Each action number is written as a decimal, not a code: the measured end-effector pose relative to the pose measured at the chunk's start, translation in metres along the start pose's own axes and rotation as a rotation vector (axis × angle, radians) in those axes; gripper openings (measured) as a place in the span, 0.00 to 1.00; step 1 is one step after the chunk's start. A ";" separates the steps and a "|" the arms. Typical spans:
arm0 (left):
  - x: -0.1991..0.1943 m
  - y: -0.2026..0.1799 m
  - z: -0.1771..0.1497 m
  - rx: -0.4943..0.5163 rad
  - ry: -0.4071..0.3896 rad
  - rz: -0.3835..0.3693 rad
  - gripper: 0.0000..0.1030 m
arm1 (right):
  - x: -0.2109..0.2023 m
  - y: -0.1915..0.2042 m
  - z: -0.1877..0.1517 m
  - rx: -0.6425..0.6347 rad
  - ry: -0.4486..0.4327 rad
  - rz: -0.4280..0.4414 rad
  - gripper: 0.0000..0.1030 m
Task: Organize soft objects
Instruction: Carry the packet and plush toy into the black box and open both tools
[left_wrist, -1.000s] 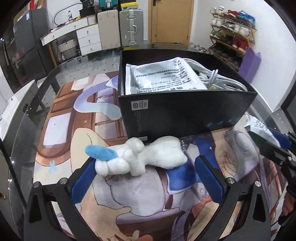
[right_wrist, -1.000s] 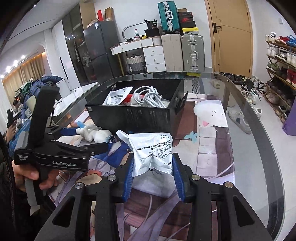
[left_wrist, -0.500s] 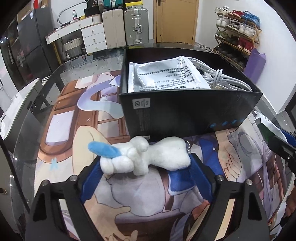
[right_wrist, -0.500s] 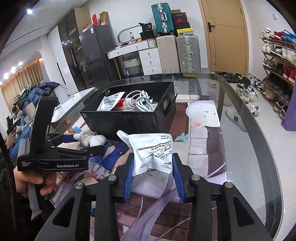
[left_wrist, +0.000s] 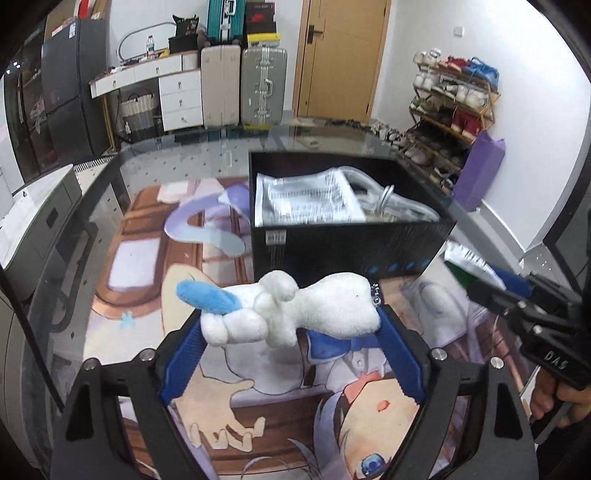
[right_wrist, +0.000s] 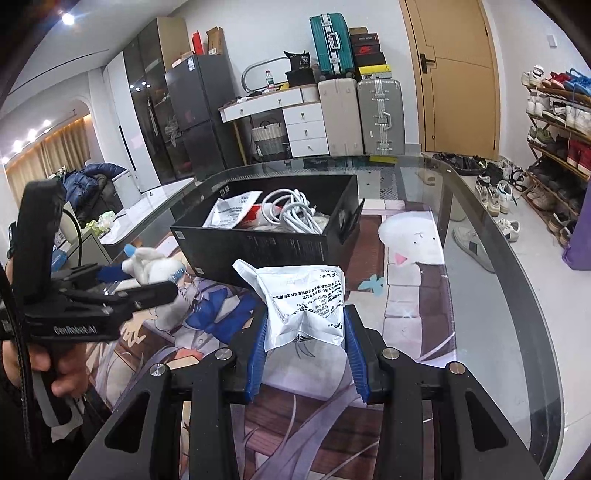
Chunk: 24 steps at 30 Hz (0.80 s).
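Lifted since a second ago, the white plush toy (left_wrist: 295, 314) with its blue ear now hangs clear of the printed mat (left_wrist: 147, 266), pinched end to end between the blue pads of the left gripper (left_wrist: 290, 325), whose jaws closed in on it within that second and stand wide only because the toy is long. It sits just in front of the black box (left_wrist: 347, 243), below the level of the box's rim. The right gripper (right_wrist: 304, 332) has kept its place, clamped on a white foil pouch (right_wrist: 304, 299) that stands up between its pads, also just in front of the black box and to the right of the toy. Inside the box lie another printed pouch (right_wrist: 231, 212) and a coil of white cable (right_wrist: 295, 214). A hand (right_wrist: 55, 373) grips the left tool's handle, left of the box
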<state>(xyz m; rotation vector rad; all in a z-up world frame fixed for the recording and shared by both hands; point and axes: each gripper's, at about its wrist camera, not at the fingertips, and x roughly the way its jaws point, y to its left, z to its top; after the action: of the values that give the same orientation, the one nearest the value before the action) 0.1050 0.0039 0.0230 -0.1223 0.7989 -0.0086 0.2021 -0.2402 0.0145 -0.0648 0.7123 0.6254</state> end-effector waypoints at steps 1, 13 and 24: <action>-0.004 0.001 0.003 -0.002 -0.012 -0.001 0.85 | -0.001 0.001 0.000 -0.001 -0.005 0.001 0.38; -0.032 0.008 0.028 -0.020 -0.139 -0.036 0.85 | -0.017 0.010 0.009 -0.023 -0.055 0.011 0.38; -0.020 0.010 0.047 0.011 -0.149 -0.073 0.86 | -0.014 0.027 0.037 -0.084 -0.068 -0.032 0.38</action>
<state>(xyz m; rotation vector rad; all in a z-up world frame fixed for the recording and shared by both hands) 0.1240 0.0197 0.0688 -0.1398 0.6451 -0.0723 0.2009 -0.2154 0.0557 -0.1319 0.6181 0.6243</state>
